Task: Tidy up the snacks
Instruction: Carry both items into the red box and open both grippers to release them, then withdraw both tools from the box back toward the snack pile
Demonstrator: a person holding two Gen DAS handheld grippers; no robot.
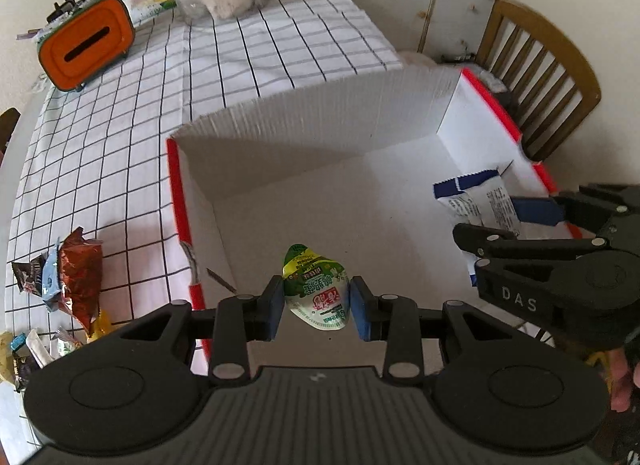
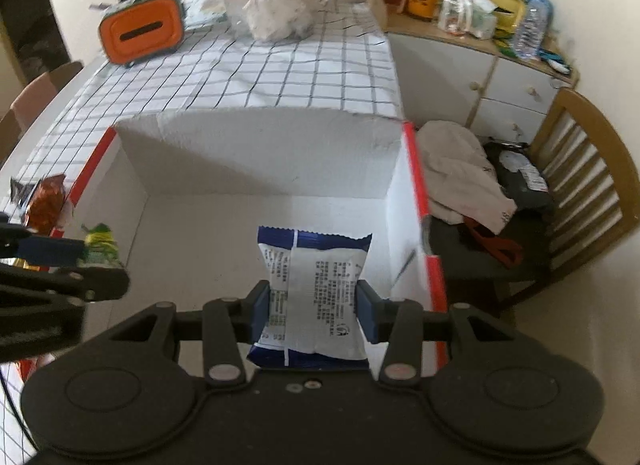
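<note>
Your left gripper (image 1: 316,307) is clamped on a green jelly cup (image 1: 318,295), held above the floor of the white box (image 1: 304,193) near its left wall. Your right gripper (image 2: 313,311) pinches a blue-and-white snack packet (image 2: 314,293) over the same box, while more snacks (image 1: 68,277) lie on the checked tablecloth (image 1: 160,113) outside it

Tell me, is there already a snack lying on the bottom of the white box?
No, the white box floor is bare; the blue and white packet and the green jelly cup are both held in grippers above it.
</note>
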